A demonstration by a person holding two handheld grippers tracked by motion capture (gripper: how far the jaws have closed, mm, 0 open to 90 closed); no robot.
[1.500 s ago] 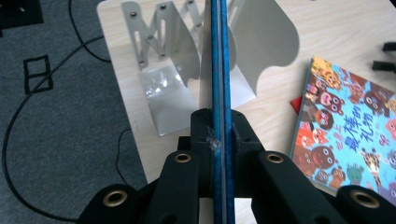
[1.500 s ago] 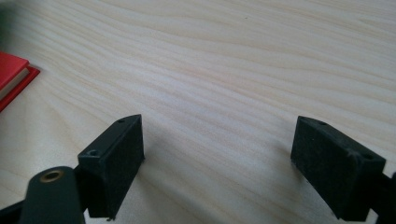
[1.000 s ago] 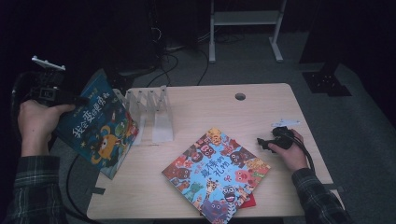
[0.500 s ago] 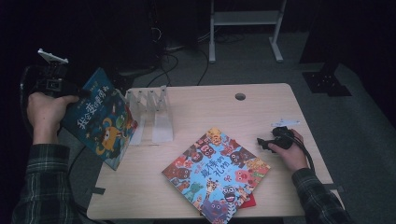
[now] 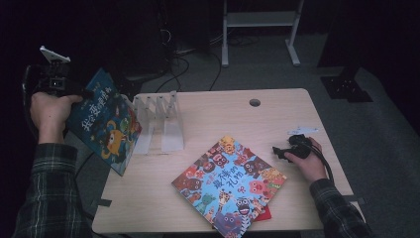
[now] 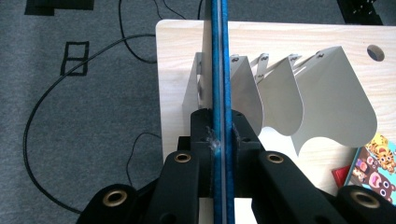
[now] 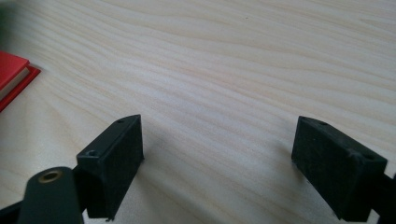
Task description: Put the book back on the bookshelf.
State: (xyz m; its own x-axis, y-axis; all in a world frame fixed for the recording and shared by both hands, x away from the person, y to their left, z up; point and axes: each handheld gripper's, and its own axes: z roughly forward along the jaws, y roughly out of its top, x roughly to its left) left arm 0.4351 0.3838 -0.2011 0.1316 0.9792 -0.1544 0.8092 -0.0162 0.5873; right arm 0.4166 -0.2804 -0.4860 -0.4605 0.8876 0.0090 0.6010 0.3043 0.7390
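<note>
A blue picture book (image 5: 104, 126) hangs tilted in the air off the table's left edge, its cover toward the camera. My left gripper (image 5: 62, 88) is shut on its upper left part. In the left gripper view the book's blue edge (image 6: 219, 56) runs straight up between the two jaws of my left gripper (image 6: 219, 135), in line with the leftmost slot of the white divider rack (image 6: 280, 93). My right gripper (image 5: 283, 151) rests low over the table at the right, open, with only bare wood between its pads (image 7: 116, 154).
The white rack (image 5: 161, 119) stands at the table's back left. A colourful picture book (image 5: 230, 186) lies flat at the front middle on top of a red book (image 5: 265, 214), whose corner (image 7: 11, 77) shows in the right gripper view. A cable hole (image 5: 254, 102) sits at the back.
My left hand has carried the blue book a little to the left and back, away from the rack. The right hand has stayed where it was.
</note>
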